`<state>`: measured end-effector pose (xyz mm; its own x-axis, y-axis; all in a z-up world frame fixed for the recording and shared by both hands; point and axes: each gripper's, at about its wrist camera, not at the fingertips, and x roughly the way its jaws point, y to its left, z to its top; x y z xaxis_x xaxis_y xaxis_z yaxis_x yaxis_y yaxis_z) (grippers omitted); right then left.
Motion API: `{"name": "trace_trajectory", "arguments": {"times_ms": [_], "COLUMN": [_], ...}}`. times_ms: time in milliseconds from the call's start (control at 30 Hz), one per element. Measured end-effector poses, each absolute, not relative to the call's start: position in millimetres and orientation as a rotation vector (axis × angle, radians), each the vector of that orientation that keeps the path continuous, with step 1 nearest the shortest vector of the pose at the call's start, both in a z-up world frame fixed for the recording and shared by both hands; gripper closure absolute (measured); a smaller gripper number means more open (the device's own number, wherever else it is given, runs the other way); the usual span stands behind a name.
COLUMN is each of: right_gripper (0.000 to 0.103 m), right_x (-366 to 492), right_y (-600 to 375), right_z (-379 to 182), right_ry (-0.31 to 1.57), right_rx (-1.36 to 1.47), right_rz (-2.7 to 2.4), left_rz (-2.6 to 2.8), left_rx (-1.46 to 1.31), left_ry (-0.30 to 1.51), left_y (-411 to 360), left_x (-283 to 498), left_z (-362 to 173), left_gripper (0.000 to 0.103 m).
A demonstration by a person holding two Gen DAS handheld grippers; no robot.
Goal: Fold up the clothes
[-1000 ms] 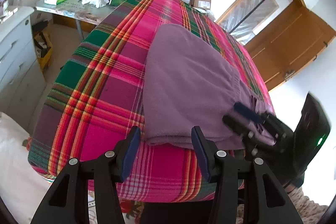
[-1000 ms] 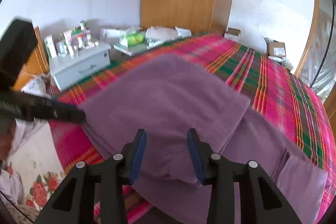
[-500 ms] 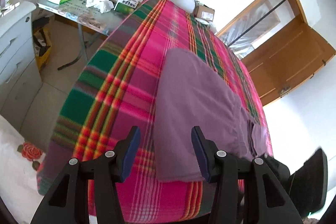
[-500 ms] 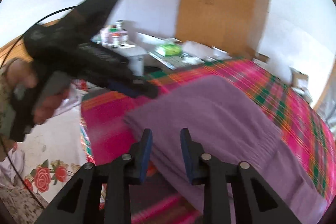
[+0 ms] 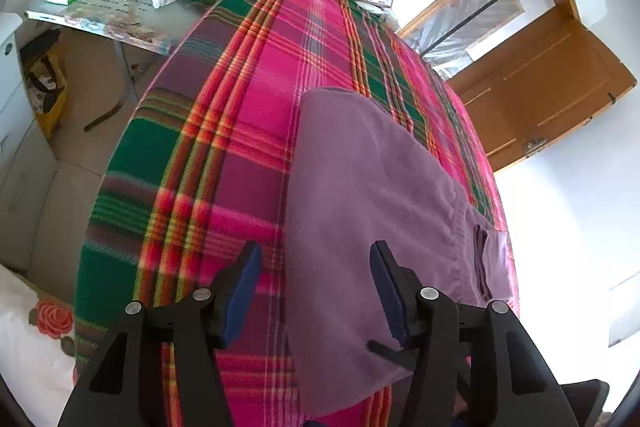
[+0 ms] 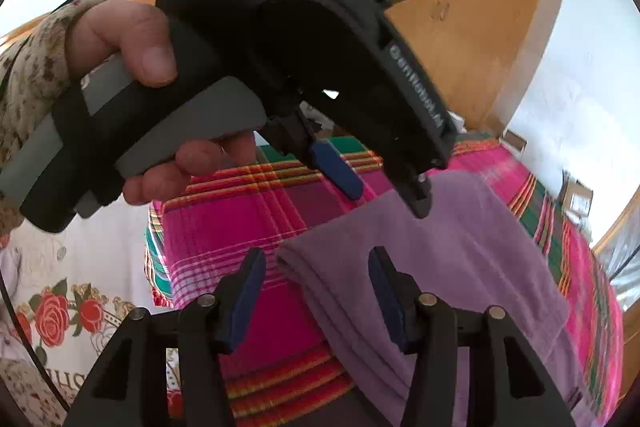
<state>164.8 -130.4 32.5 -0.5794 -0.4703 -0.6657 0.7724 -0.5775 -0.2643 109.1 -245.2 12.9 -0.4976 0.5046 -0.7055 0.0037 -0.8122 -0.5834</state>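
Left gripper (image 5: 314, 291): it is being seen at the bottom of the left wrist view, angled downward over the near edge of the bed; its jaws have just been opening and are being held about half apart, with nothing being pressed by the pads, though the left edge of the purple garment (image 5: 372, 211) is lying below the gap.

Right gripper (image 6: 316, 291): it is being seen at the bottom of the right wrist view, tilted downward; its jaws have just been opening and are being held about half apart, with nothing gripped, the folded corner of the garment (image 6: 440, 259) lying beneath them.

Left hand (image 6: 160, 99): it is being shown in the upper left of the right wrist view, wrapped around the handle of the left gripper (image 6: 384, 195), thumb over the top, fingers curled under the grey trigger; a patterned sleeve (image 6: 28, 75) is being worn.

Purple garment: it is being left folded on the plaid bedspread (image 5: 248, 107), filling the lower right of both views, stacked layers showing at its near edge.

Side table (image 5: 112, 15): it is being seen in the upper left of the left wrist view, holding tissues and small boxes.

Wooden door (image 5: 544, 87): it is standing open at the upper right.
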Motion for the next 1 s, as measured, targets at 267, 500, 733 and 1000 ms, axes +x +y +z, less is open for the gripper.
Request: {"name": "trace_trajectory", "arguments": {"times_ms": [267,500,733,1000], "right_gripper": [0.053,0.081,0.084,0.084], "right_x": [151.6,144.4,142.8,138.7], "right_y": [-138.3,-140.0,-130.9,-115.9], "right_z": [26.3,24.0,32.2,47.8], "right_ry": [0.66,0.656,0.575,0.485], "right_rx": [0.779,0.795,0.757,0.693], "right_rz": [-2.195,-2.217,-2.235,-2.261], "left_rz": [2.365,2.361,2.334,2.218], "left_rx": [-1.363,-1.371,-1.368,-1.358], "left_ry": [-0.778,-0.774,-0.825,-0.901], "left_y": [-246.7,-246.5,-245.6,-233.2], "left_x": [98.9,92.2,82.8,61.4], "left_z": [11.6,13.2,12.2,8.5], "left_gripper": [0.045,0.045,0.045,0.046]}}
